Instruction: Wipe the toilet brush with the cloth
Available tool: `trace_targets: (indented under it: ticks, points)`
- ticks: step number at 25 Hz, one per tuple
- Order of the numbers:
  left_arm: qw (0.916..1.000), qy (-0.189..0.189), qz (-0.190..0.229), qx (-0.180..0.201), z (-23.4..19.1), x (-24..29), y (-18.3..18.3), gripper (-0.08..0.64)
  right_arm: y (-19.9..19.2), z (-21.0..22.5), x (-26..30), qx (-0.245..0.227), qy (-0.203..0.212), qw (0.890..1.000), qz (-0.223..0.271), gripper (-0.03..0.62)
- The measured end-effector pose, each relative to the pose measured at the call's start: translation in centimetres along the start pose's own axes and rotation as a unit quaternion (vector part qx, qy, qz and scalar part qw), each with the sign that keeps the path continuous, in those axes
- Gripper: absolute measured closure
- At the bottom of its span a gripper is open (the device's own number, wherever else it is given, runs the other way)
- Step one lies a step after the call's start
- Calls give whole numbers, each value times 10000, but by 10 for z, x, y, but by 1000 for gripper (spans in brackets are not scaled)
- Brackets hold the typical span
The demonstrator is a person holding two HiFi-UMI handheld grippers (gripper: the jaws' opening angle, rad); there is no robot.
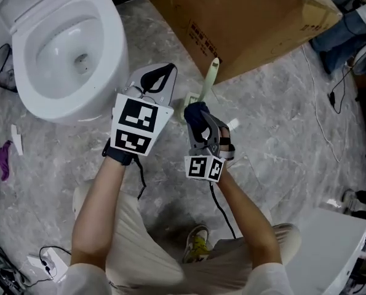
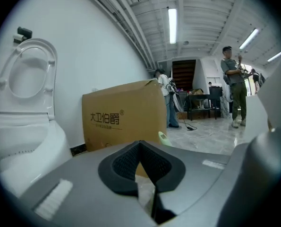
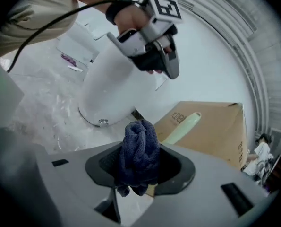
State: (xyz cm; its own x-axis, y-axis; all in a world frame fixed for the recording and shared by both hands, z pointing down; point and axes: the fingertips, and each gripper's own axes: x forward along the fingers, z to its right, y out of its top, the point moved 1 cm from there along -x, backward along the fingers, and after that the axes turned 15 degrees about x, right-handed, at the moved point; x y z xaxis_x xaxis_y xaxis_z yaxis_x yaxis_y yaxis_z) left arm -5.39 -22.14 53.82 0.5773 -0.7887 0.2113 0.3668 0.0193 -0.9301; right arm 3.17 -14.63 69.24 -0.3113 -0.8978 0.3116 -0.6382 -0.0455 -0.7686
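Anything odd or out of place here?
Only floor litter: a purple scrap and a white scrap lie loose beside the toilet. Otherwise normal: cloth bunched in the right tool, toilet brush by the cardboard box.

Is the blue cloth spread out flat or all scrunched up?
Scrunched up. The cloth is a bunched wad pinched between the jaws of the right gripper.

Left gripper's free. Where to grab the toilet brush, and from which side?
Probably the toilet brush handle, on its upper shaft: pale green, slim and tilted up in the open. Bring the left gripper in from the toilet side, jaws across the shaft. The cardboard box stands close behind it, and the right gripper, shut on the cloth, sits at its near side. Open the left jaws first; they are together.
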Motion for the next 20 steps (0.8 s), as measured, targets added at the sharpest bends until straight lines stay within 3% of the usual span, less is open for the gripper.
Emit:
trace_targets:
  ticks: [4, 8, 11, 20]
  points:
    - [9984, 122, -17, -549, -10, 4, -6, 558, 24, 9, -17, -448, -414, 9975, 354, 419]
    - [9999, -123, -68, -26, 10, 6, -2, 558, 39, 27, -17, -874, -834, 9892, 835, 419]
    - [9994, -175, -8, 289, 17, 3, 2, 558, 39, 36, -9, -993, -998, 9862, 869, 417]
    - [9996, -88, -179, 204, 7, -6, -12, 558, 18, 34, 11, -631, -946, 9920, 548, 414]
